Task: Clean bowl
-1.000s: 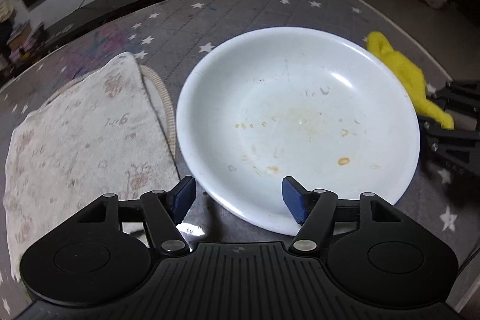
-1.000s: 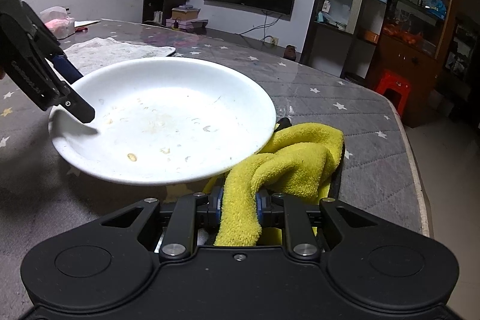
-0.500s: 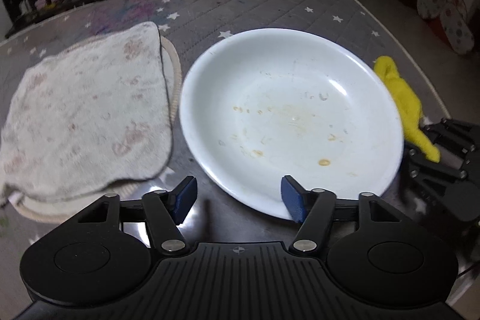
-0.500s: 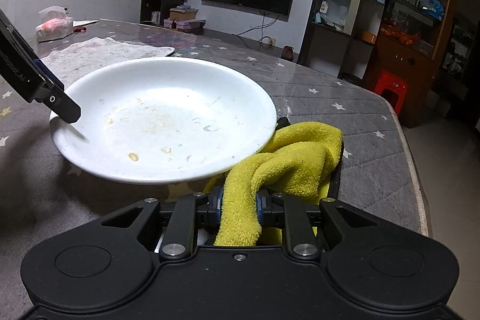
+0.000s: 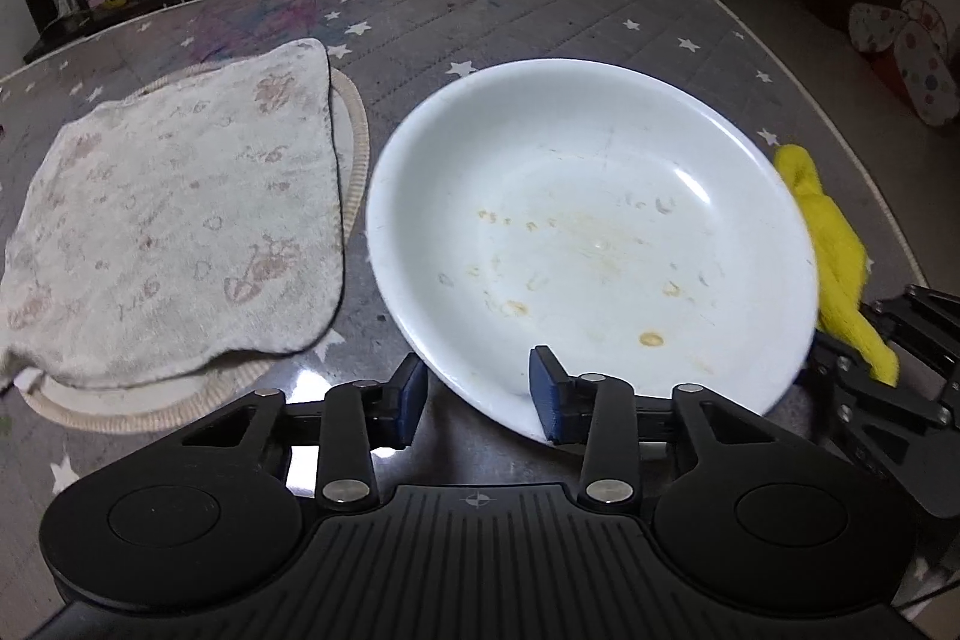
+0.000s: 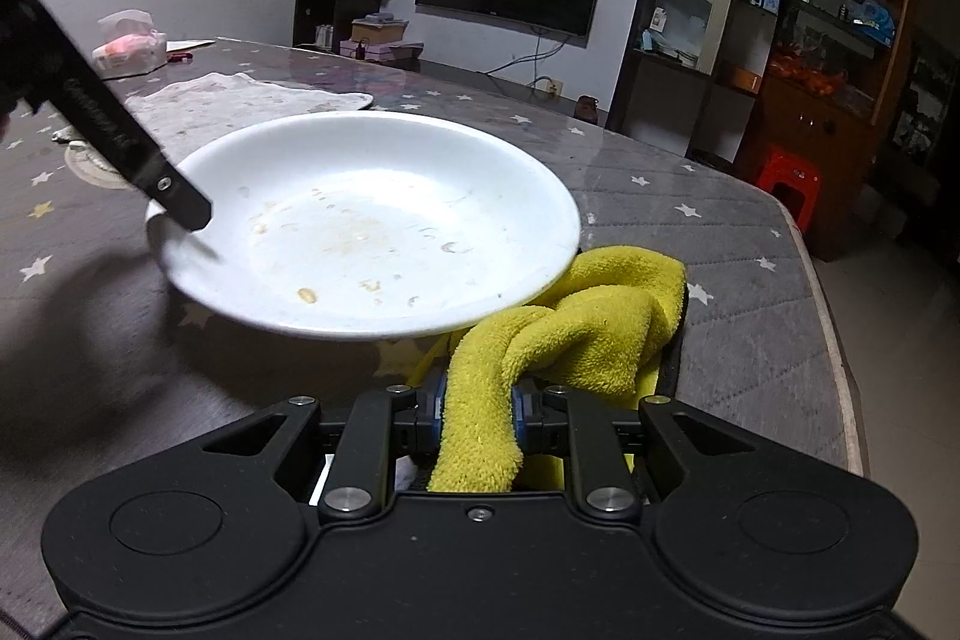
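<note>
The star-patterned desk carries a patterned towel beside the white bowl, which holds dried food residue. The left tool is spread, straddling the bowl's near rim. The right tool pinches a yellow cloth beside the bowl.

No lettering reads clearly; faint embossed letters on the left tool arm are too blurred to decipher.
</note>
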The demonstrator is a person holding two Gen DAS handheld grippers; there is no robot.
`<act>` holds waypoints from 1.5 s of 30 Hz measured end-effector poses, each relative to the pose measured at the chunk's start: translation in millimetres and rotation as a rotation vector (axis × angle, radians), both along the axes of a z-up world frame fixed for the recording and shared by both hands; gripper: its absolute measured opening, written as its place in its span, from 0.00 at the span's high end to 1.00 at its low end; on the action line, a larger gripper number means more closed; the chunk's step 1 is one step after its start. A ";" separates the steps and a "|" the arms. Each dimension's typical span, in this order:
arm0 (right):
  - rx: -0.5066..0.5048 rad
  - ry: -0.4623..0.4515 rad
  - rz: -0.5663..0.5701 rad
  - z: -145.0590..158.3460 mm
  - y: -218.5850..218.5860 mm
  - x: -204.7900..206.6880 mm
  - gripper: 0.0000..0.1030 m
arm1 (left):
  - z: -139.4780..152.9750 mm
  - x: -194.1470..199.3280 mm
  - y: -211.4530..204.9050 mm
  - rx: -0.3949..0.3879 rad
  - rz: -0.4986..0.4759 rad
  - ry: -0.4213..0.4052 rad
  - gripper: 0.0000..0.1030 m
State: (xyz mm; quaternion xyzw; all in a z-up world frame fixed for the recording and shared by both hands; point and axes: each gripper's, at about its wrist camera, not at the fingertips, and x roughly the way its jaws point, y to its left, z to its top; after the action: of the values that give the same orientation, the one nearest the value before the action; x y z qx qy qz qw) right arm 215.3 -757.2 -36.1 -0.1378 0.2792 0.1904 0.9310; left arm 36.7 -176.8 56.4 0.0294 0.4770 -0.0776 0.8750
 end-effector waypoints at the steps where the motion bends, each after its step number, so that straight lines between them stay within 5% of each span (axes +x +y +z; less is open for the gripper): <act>1: 0.001 0.001 0.001 0.2 0.0 -2.4 0.80 | -0.1 0.5 -0.5 0.007 -0.006 -0.001 0.64; 10: -0.011 0.002 0.027 1.5 3.2 -21.4 0.80 | -1.7 4.8 -7.7 0.077 -0.063 -0.027 0.64; 26: -0.016 -0.014 0.017 -4.0 1.5 5.2 0.80 | -5.1 19.3 -15.5 0.172 -0.173 -0.050 0.63; 38: -0.031 -0.028 0.001 -6.0 -6.4 16.5 0.80 | -6.4 30.1 -17.5 0.198 -0.213 -0.054 0.63; 45: -0.039 -0.029 -0.013 -5.9 -6.1 19.3 0.80 | -3.9 29.4 -13.0 0.148 -0.159 -0.029 0.60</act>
State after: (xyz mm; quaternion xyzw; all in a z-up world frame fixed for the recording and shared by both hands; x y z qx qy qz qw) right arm 234.7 -763.3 -42.0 -0.1566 0.2705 0.1767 0.9333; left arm 66.2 -189.8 52.5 0.1327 0.4650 -0.1111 0.8682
